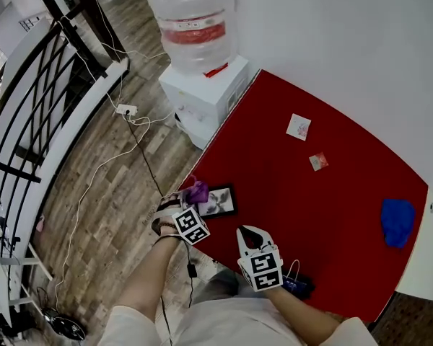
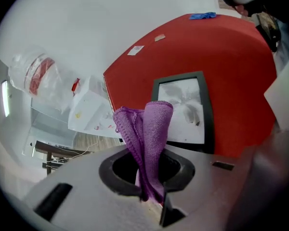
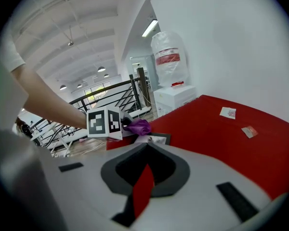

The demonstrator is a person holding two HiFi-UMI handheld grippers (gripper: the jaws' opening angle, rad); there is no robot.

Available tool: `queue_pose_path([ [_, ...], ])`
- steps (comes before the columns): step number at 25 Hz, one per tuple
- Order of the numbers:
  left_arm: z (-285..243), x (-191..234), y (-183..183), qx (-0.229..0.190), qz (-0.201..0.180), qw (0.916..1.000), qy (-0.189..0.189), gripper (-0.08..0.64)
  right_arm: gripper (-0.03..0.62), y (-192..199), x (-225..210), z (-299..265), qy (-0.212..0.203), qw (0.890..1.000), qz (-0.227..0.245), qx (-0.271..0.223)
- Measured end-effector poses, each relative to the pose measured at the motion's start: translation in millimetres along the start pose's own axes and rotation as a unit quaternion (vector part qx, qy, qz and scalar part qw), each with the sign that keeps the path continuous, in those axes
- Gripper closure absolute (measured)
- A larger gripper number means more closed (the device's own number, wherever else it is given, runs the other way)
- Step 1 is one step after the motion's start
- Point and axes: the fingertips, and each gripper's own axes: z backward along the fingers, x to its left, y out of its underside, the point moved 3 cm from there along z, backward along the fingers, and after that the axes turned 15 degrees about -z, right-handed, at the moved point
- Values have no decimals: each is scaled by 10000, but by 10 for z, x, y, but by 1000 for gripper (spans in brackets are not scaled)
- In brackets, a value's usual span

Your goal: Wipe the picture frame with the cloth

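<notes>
In the head view, our left hand-held gripper (image 1: pixel 193 195) hangs beside the picture frame (image 1: pixel 220 202) at the corner of the red worktop (image 1: pixel 310 200). Its own view shows it clenched on the purple cloth (image 2: pixel 147 129), and we judge wiping barely started. The right hand-held gripper (image 3: pixel 145 167) shows closed and empty in its own view.

A red table (image 1: pixel 325 200) spreads ahead of the right gripper (image 1: pixel 250 231) and meets a white wall (image 1: pixel 346 34). Beyond the left gripper (image 1: pixel 193 194), a white water dispenser (image 1: pixel 206 96) stands on the wood-plank floor (image 1: pixel 108 200). Farther left runs a black railing (image 1: pixel 71 40), and strip lights (image 3: pixel 149 28) hang overhead.
</notes>
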Motion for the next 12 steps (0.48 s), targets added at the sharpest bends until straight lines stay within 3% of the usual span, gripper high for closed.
queue_pose_path([
  [5, 112, -126, -28, -8, -178, 9998, 20, 499, 588, -32, -7, -36, -17, 10000, -19, -15],
  [12, 512, -711, -128, -137, -471, 9985, 229, 499, 588, -67, 34, -107, -123, 9999, 34, -5],
])
